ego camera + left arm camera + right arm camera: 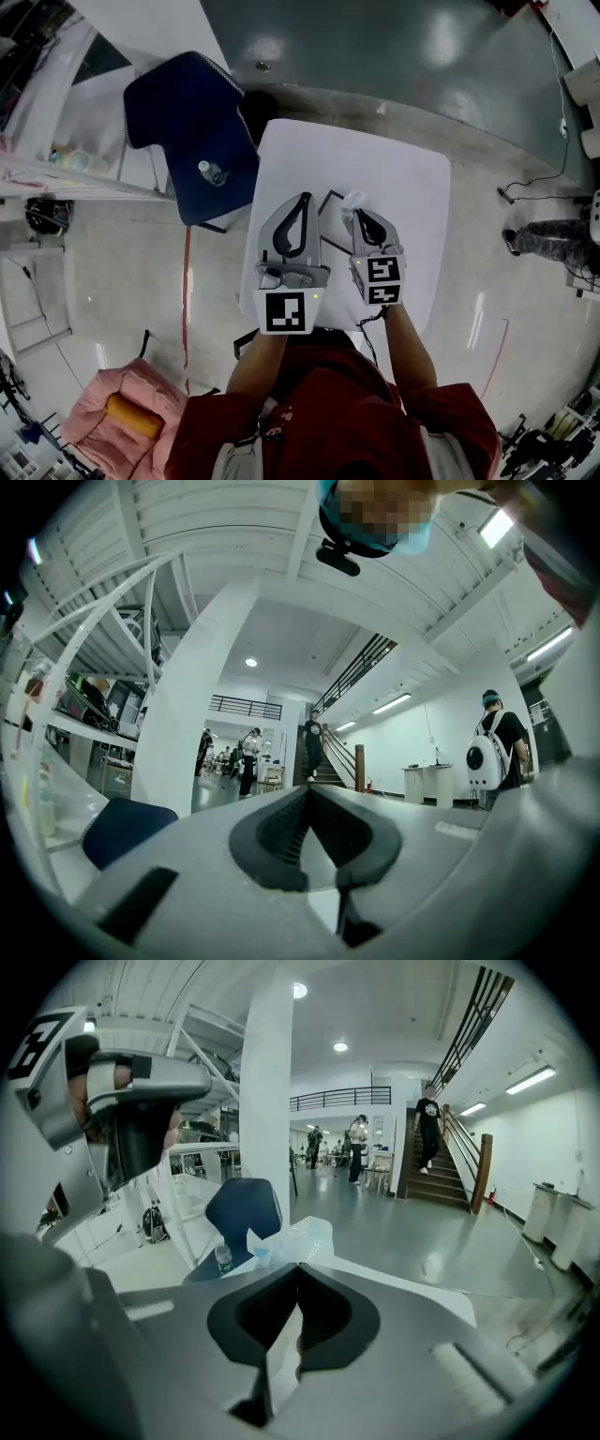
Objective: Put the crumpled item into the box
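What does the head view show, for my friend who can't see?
The right gripper pinches a crumpled plastic item over a white table, and the left gripper, shut and empty, is beside it. A person in red holds both; a blue chair with a bottle stands nearby.

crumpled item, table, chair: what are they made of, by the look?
The crumpled item looks like thin plastic film: translucent, glossy, sharp creases. The table has a smooth matte white top, maybe laminate; its core is not visible. The chair is dark blue and dull, possibly fabric; too small to be sure.
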`<action>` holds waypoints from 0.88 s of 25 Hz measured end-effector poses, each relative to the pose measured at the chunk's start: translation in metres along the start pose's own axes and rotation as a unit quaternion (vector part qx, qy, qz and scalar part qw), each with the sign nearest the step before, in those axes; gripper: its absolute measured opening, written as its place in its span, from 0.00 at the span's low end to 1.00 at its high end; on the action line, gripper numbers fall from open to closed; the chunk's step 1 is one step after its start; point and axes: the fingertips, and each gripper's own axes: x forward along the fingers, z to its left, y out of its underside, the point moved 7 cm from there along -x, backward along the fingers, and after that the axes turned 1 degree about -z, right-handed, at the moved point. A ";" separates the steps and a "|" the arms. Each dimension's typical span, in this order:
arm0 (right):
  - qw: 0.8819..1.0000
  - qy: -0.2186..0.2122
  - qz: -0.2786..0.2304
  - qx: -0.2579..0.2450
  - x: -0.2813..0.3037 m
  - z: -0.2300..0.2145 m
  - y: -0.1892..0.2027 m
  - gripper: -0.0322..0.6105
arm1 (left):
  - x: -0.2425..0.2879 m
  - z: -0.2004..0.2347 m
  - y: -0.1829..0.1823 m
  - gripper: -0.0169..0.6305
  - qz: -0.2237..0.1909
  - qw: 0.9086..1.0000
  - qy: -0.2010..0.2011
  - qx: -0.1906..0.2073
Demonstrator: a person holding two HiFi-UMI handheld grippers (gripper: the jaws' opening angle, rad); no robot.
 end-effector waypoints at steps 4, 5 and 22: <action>0.999 -0.015 0.039 -0.005 0.015 0.001 0.018 0.05 | 0.001 0.003 0.006 0.03 -0.001 1.000 -0.002 0.000; 0.999 -0.018 0.048 -0.005 0.019 0.002 0.022 0.05 | 0.001 0.004 0.008 0.03 0.000 1.000 -0.003 0.000; 0.980 -0.062 0.187 -0.031 0.065 0.003 0.087 0.06 | 0.009 0.014 0.028 0.03 0.002 1.000 -0.005 0.003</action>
